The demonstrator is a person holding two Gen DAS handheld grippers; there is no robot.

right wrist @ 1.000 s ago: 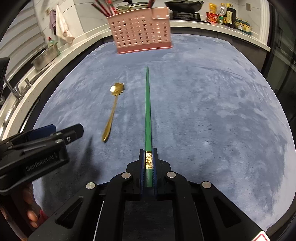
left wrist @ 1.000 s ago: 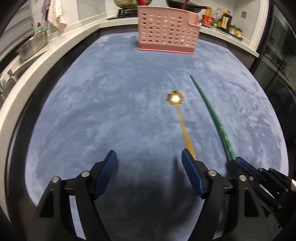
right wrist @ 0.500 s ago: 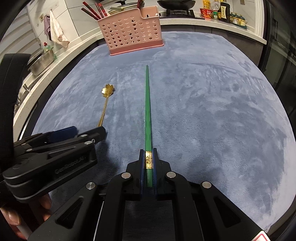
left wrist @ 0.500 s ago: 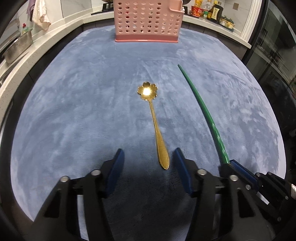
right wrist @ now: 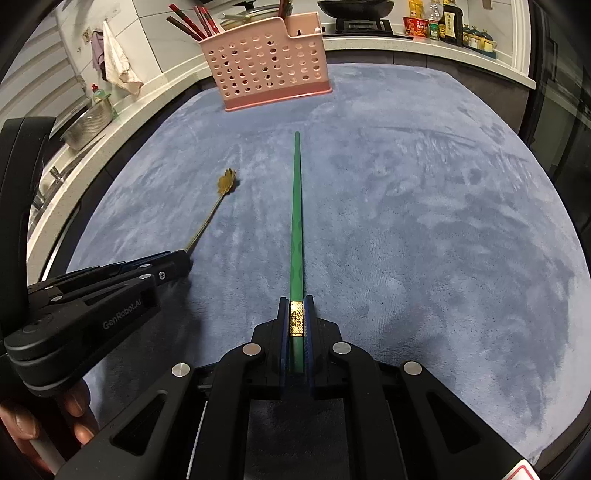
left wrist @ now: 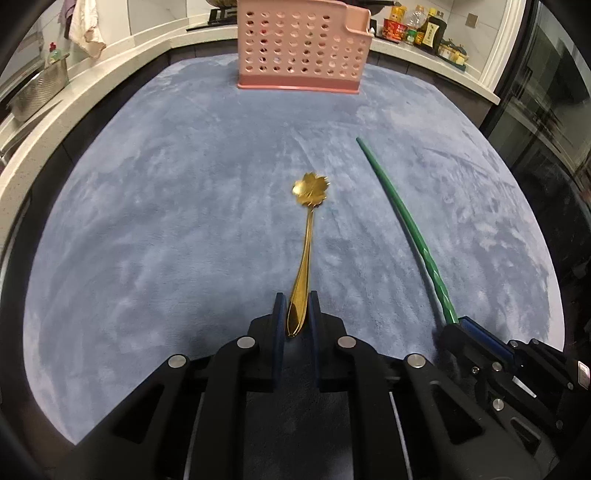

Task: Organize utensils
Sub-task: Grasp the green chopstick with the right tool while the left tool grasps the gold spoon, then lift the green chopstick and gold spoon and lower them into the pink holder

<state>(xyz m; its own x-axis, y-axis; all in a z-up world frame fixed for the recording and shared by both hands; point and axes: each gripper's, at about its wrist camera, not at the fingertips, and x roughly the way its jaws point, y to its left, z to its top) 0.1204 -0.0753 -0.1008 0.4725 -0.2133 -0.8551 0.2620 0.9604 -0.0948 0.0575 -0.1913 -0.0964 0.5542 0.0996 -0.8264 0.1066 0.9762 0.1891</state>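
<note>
Blue plush cloth [left wrist: 155,229] covers the whole worktop, and at its far edge stands the pink perforated utensil basket [left wrist: 299,48], with red chopsticks [right wrist: 192,24] already upright in it. Two utensils lie between it and the hands. The green chopstick [right wrist: 296,221] runs straight toward the basket, its gold-banded end pinched tight in the right gripper [right wrist: 296,325]. The gold flower-bowled spoon [left wrist: 308,236] lies just to its left, bowl pointing away. The left gripper [left wrist: 297,314] has just been closing; its jaws now stand narrow on either side of the spoon's handle tip, apparently touching it. The step in hand looks like the pick-up: both pieces are seized but appear to rest on the cloth. Next comes lifting each clear, carrying it over the basket rim and tilting it upright to drop in.
</note>
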